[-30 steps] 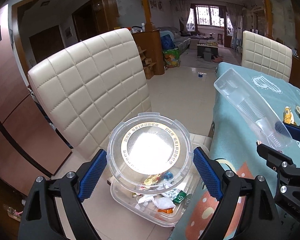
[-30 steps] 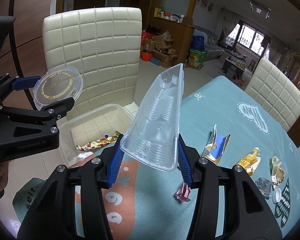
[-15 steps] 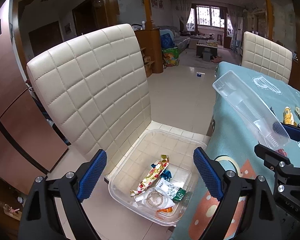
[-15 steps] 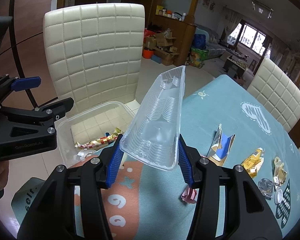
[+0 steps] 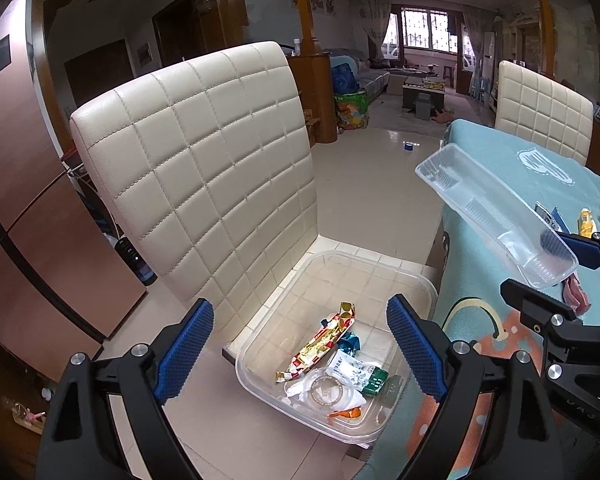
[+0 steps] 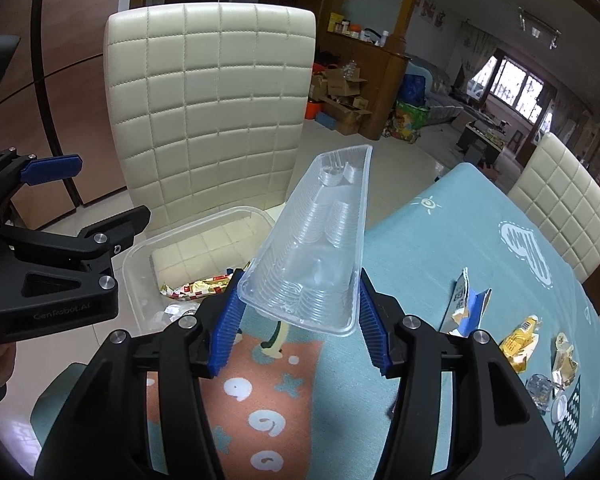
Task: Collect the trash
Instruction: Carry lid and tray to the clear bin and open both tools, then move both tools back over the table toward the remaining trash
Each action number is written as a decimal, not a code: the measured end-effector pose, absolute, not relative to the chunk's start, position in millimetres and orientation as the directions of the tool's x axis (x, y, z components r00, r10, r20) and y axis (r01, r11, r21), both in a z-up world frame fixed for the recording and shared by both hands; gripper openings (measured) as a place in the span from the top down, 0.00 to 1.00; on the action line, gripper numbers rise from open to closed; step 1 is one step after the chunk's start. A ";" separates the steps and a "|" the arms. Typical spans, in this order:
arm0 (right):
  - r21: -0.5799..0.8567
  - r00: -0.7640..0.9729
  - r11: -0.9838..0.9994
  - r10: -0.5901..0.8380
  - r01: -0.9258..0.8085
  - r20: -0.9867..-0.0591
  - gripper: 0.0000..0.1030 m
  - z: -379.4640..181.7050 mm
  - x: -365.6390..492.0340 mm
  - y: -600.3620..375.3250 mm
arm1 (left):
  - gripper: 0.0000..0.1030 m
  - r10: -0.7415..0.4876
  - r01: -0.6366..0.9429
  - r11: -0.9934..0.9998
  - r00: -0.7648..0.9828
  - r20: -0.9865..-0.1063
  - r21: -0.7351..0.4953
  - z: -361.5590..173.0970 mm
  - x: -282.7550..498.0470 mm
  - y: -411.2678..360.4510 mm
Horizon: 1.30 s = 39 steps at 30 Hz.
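My right gripper (image 6: 300,300) holds a long clear plastic tray (image 6: 320,248) by its near end, tilted up over the table edge; its jaws are opening, and the pads still touch the tray's sides. The tray (image 5: 496,216) points toward a clear plastic bin (image 5: 380,270) on the chair seat. My left gripper (image 5: 296,320) hangs open and empty above the bin. Inside the bin lie a round clear lid (image 5: 328,390), a gold-and-red wrapper (image 5: 324,344) and small packets.
A cream quilted chair (image 5: 204,168) carries the bin (image 6: 196,220). On the teal tablecloth (image 6: 420,240) lie a torn blue-white carton (image 6: 466,304), a yellow sachet (image 6: 520,336), a small clear cup (image 6: 540,386) and a white cap (image 6: 560,404). Another chair (image 6: 560,200) stands behind.
A second ago the left gripper held the round clear lid; it let go and the lid now lies in the bin. The right gripper with the tray edged toward the bin.
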State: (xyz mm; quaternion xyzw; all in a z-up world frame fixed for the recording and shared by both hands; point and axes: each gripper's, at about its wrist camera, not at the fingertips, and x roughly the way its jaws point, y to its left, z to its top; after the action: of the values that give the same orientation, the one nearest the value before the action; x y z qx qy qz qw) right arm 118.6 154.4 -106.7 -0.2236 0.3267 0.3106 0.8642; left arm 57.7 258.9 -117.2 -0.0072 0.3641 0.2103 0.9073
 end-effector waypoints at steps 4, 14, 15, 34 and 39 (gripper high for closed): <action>-0.193 0.605 0.716 0.379 -0.671 -0.700 0.38 -106.7 120.6 154.5 | 0.16 0.378 -0.389 0.910 0.644 -0.665 0.141 -117.4 57.1 260.2; -0.192 0.633 0.752 0.355 -0.631 -0.688 0.24 -103.2 125.7 140.6 | 0.16 0.370 -0.373 0.916 0.648 -0.666 0.146 -116.9 57.3 254.8; -0.191 0.635 0.754 0.356 -0.629 -0.686 0.24 -102.5 125.2 139.2 | 0.16 0.369 -0.370 0.917 0.648 -0.666 0.148 -116.7 57.3 253.1; -0.167 0.679 0.834 0.294 -0.526 -0.673 0.22 -98.7 132.2 55.8 | 0.16 0.284 -0.237 0.958 0.686 -0.670 0.163 -102.2 72.8 185.8; -0.150 0.686 0.878 0.238 -0.454 -0.687 0.22 -105.9 146.8 4.5 | 0.16 0.225 -0.163 0.974 0.694 -0.684 0.155 -105.1 87.7 151.4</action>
State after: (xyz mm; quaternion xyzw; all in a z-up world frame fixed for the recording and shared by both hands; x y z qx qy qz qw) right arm 146.8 4.5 -105.9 -0.1563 0.3467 0.1912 0.9049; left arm 87.7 151.4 -105.1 0.0411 0.3764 0.1057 0.9195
